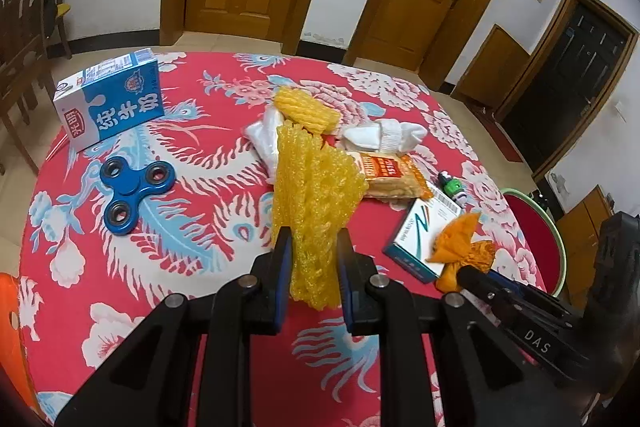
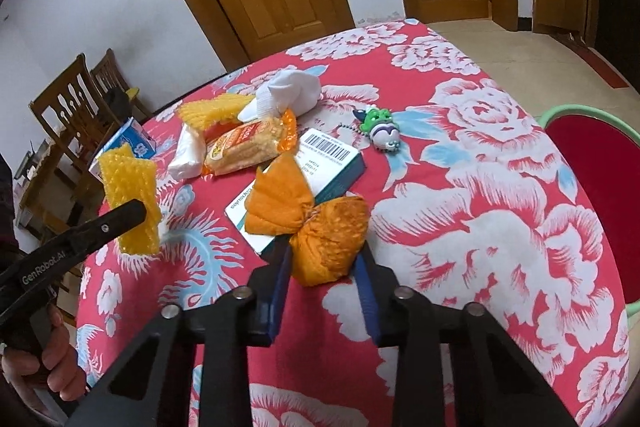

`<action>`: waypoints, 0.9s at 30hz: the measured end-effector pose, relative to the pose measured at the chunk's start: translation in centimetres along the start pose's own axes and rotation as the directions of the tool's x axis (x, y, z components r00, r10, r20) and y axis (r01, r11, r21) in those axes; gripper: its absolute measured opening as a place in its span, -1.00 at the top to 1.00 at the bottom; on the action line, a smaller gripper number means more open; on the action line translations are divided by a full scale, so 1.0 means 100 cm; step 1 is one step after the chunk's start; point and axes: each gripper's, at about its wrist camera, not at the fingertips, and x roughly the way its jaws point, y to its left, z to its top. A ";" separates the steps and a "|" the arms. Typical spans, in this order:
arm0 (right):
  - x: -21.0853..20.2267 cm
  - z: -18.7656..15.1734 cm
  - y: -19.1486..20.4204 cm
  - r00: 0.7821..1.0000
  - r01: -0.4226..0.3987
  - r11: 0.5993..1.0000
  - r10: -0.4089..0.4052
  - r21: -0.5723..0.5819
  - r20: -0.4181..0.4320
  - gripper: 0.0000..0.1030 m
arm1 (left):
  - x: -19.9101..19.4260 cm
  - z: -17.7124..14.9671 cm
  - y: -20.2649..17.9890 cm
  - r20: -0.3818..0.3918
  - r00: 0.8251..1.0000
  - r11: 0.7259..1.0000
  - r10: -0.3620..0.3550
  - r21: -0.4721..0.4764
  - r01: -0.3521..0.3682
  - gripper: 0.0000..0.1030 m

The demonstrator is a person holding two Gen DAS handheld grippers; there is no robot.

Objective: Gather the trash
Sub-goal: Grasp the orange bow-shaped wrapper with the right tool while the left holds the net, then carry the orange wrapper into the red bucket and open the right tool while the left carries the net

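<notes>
My left gripper (image 1: pixel 314 239) is shut on a yellow foam fruit net (image 1: pixel 316 187), which hangs above the table; the right wrist view shows the net (image 2: pixel 128 187) at the left. My right gripper (image 2: pixel 323 249) is shut on a crumpled orange wrapper (image 2: pixel 332 235), whose upper fold rests against a white and teal medicine box (image 2: pixel 332 155). In the left wrist view the wrapper (image 1: pixel 460 239) and the right gripper (image 1: pixel 472 273) sit at the lower right. A second yellow net (image 1: pixel 306 107) lies mid-table.
On the red floral tablecloth (image 1: pixel 160 307) lie a blue milk carton (image 1: pixel 112 99), a blue fidget spinner (image 1: pixel 132 195), white socks (image 2: pixel 292 93), a snack pack (image 2: pixel 248 143) and a green keychain toy (image 2: pixel 380 127). A red stool (image 2: pixel 592 155) stands right; wooden chairs (image 1: pixel 24 27) stand left.
</notes>
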 end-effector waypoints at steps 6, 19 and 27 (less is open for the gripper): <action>-0.021 -0.004 -0.007 0.999 -0.014 1.000 0.012 0.023 0.047 0.59 | -0.003 0.000 -0.013 0.002 1.000 1.000 -0.014 0.026 0.014 0.61; -0.064 -0.007 -0.041 0.991 0.013 0.995 -0.027 0.103 0.134 0.59 | -0.006 -0.003 -0.050 -0.012 0.997 0.994 -0.070 0.080 0.071 0.61; -0.085 -0.010 -0.066 0.982 0.041 0.986 -0.070 0.164 0.176 0.59 | -0.001 -0.006 -0.083 -0.035 0.994 0.985 -0.106 0.131 0.110 0.61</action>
